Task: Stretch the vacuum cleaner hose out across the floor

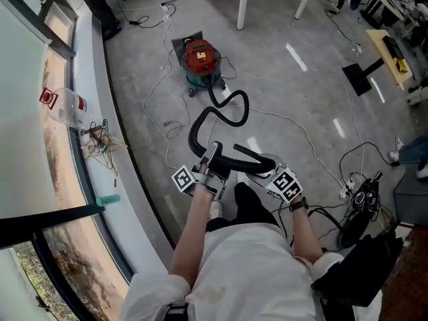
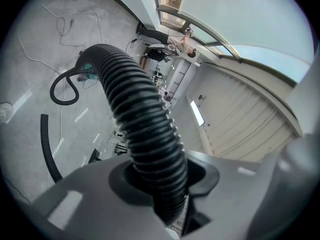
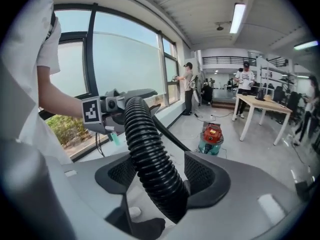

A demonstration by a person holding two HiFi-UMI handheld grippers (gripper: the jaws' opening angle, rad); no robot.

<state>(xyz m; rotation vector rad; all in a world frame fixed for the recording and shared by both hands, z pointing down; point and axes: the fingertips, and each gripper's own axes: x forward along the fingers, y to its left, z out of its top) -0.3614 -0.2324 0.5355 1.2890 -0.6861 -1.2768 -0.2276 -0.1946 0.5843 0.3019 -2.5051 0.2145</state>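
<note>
Fingers [image 2: 90,194] of the left gripper [image 2: 160,180] squeeze the black hose [image 2: 135,109] tight, the right gripper [image 3: 160,179] has its fingers [image 3: 207,176] spread loosely around the hose, and from above the hose curls over the floor [image 1: 287,92] from both grippers to the red vacuum cleaner [image 1: 200,57].

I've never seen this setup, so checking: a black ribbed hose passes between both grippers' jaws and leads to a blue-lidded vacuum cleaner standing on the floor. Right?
Not quite: the vacuum cleaner has a red lid, as the head view shows. Otherwise yes: the hose passes between the jaws of the left gripper and right gripper and leads to it on the floor.
</note>
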